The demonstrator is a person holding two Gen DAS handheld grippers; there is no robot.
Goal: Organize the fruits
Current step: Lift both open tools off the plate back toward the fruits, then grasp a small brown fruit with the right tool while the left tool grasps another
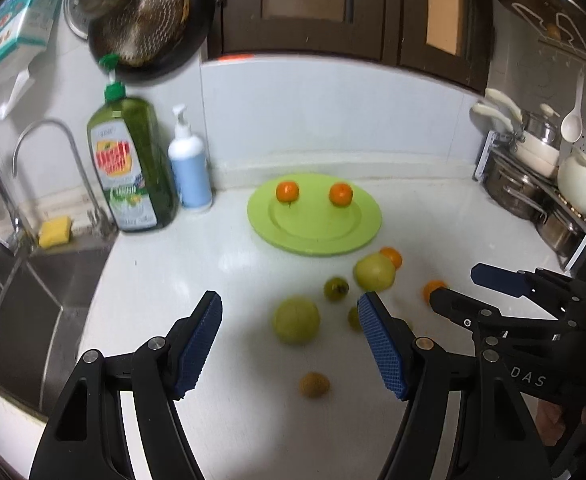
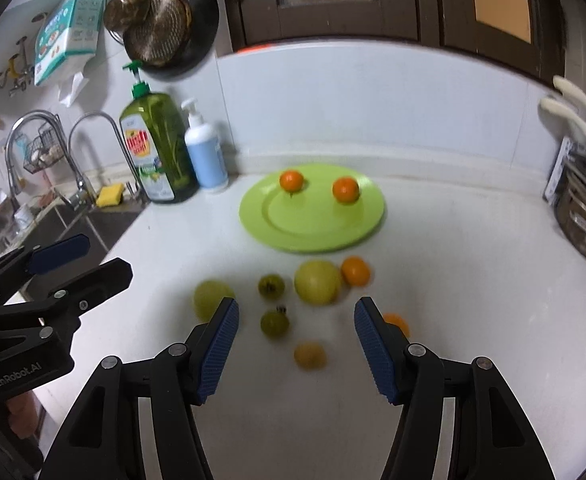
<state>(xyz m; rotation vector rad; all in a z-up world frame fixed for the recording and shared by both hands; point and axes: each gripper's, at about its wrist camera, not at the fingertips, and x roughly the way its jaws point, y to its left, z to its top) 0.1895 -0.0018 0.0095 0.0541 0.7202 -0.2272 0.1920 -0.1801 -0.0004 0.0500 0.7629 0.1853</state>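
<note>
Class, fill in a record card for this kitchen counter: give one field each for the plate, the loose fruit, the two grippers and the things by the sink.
plate: green plate on the white counter, holding two oranges
loose fruit: seven pieces on the counter in front of the plate, including two more oranges and two large yellow-green fruits
left gripper: open, empty
right gripper: open, empty
by the sink: green dish soap bottle, white pump bottle, yellow sponge
</note>
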